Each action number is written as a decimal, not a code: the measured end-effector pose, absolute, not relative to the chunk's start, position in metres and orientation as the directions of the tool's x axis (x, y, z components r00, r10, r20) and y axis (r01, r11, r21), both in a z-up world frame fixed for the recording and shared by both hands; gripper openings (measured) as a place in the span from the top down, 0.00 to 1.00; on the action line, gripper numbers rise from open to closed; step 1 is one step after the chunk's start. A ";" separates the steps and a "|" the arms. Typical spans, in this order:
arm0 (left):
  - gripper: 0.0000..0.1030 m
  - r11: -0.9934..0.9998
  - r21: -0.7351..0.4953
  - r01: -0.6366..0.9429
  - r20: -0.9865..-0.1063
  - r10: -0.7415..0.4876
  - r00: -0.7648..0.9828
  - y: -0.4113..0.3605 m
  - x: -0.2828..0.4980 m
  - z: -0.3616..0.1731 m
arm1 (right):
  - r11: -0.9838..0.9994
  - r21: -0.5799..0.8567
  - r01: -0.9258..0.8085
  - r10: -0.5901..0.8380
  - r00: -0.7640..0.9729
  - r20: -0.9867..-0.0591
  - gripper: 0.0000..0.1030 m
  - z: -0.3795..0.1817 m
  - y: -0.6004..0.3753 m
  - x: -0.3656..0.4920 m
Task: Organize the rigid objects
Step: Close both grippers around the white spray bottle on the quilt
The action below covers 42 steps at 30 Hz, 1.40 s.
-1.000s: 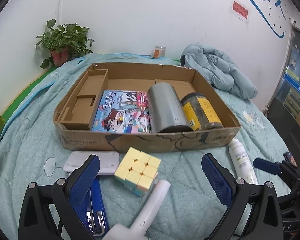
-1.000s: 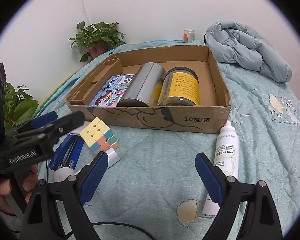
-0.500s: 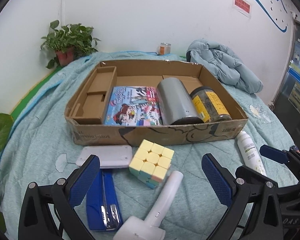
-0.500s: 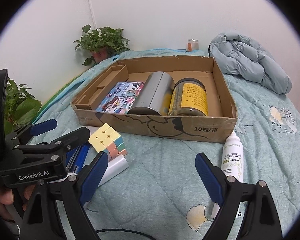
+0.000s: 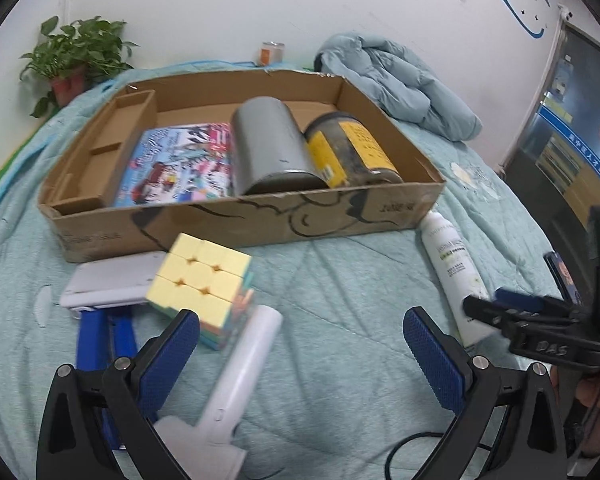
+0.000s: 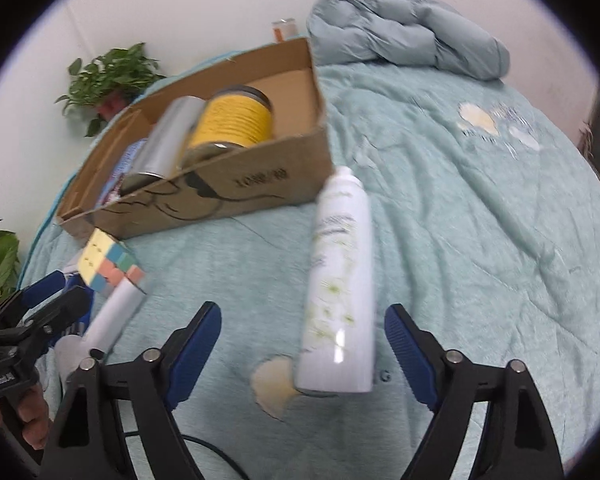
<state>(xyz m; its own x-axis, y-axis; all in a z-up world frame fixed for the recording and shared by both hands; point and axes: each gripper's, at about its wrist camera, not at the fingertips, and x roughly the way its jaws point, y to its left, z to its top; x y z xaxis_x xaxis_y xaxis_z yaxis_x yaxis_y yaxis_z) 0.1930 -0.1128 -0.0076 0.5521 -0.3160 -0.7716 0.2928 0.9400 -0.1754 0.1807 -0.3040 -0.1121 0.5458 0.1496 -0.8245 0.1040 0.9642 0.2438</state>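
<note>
I have my right gripper (image 6: 302,330) spread wide over the white spray bottle (image 6: 340,284), which lies on the teal quilt (image 6: 480,208) just in front of the cardboard box's (image 6: 228,196) near right corner (the bottle sits between the pads, not pinched). My left gripper (image 5: 300,344) is spread too, holding nothing, above the pastel puzzle cube (image 5: 204,280) and white handheld device (image 5: 236,372), both lying before the box's front wall.
</note>
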 end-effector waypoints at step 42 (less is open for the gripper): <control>0.53 0.759 -0.532 0.375 -0.804 -0.592 0.058 -0.217 0.224 -0.082 | 0.933 0.347 -0.091 0.354 0.392 -0.849 0.55 -0.125 -0.242 0.156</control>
